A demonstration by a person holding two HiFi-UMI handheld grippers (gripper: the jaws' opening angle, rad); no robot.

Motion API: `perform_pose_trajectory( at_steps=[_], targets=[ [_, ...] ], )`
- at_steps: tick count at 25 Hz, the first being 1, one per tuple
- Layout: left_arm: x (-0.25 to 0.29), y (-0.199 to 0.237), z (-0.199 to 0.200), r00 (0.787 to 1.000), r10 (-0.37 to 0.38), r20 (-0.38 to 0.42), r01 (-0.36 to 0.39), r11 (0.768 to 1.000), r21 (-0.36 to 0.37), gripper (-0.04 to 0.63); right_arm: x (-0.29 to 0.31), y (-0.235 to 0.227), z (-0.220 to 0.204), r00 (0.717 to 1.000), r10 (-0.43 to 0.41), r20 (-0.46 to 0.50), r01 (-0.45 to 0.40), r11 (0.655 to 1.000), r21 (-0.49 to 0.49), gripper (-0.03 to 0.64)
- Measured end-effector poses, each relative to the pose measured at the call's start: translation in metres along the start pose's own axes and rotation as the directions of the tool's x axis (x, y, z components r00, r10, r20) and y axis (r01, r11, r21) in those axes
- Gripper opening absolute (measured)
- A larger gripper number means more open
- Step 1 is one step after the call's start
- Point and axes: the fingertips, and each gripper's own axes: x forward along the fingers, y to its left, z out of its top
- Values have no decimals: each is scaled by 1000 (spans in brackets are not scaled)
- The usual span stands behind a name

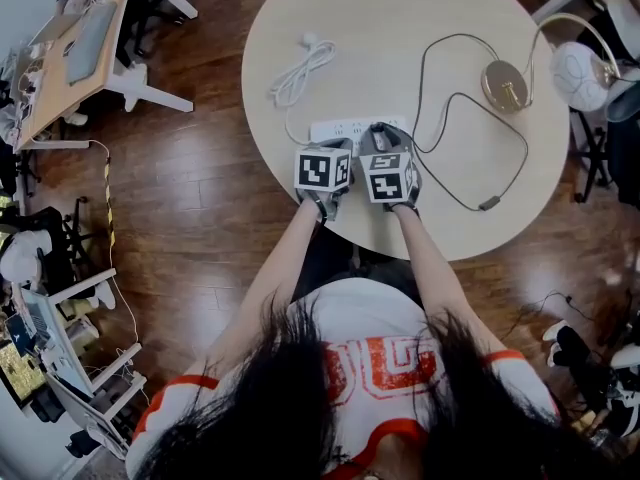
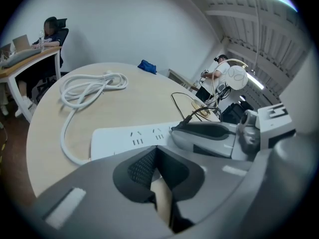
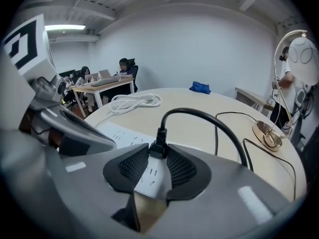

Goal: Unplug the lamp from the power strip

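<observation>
A white power strip (image 1: 338, 128) lies on the round table (image 1: 400, 8), near its front edge. The lamp's black plug (image 3: 158, 144) stands in the strip's right end, and its black cord (image 3: 214, 121) arcs away to the brass lamp base (image 1: 505, 85). My right gripper (image 3: 158, 152) is shut on that plug, one pad on each side of it. Beside it, my left gripper (image 2: 156, 151) is shut with nothing in it, its tips at the strip's near side (image 2: 132, 139). In the head view both grippers, left (image 1: 335, 148) and right (image 1: 384, 134), sit side by side over the strip.
The strip's own white cord (image 1: 300, 73) lies coiled at the back left. The lamp cord loops across the table's right half with an inline switch (image 1: 490, 204). The lamp's globe shade (image 1: 580, 73) hangs past the right edge. A blue object (image 3: 200, 87) lies at the far side.
</observation>
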Motion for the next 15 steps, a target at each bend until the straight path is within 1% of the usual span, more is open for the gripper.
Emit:
perform_pose_trajectory(
  at_steps=[2, 5, 6, 7, 9, 10, 11, 13, 15],
  targets=[
    [1, -1, 0, 1000, -3, -7, 3, 1000, 8, 0, -1, -1, 0, 1000, 13, 15, -13, 1000, -6, 118],
    [0, -1, 0, 1000, -4, -11, 4, 1000, 2, 0, -3, 0, 0, 998, 35, 48, -35, 999, -4, 118],
    [0, -1, -1, 1000, -3, -12, 3, 1000, -1, 0, -6, 0, 3, 996, 46, 76, -47, 999, 8, 118],
    [0, -1, -1, 1000, 0, -14, 0, 1000, 0, 0, -11, 0, 9, 990, 64, 122, -68, 997, 28, 117],
    [0, -1, -1, 1000, 6, -23, -6, 1000, 17, 0, -26, 2, 33, 965, 108, 238, -125, 990, 61, 117],
    [0, 0, 0, 1000, 9, -27, -8, 1000, 27, 0, -33, 3, 46, 955, 120, 271, -140, 989, 54, 117],
    [0, 0, 1, 1000, 9, -27, -8, 999, 31, 0, -39, 3, 57, 951, 124, 283, -138, 990, 29, 118],
    [0, 0, 1, 1000, 3, -22, -3, 1000, 13, 0, -49, -1, 66, 956, 116, 268, -115, 993, -22, 118],
    [0, 0, 0, 1000, -8, -17, 8, 1000, -11, 0, -58, -10, 57, 971, 104, 216, -104, 994, -11, 120]
  ],
)
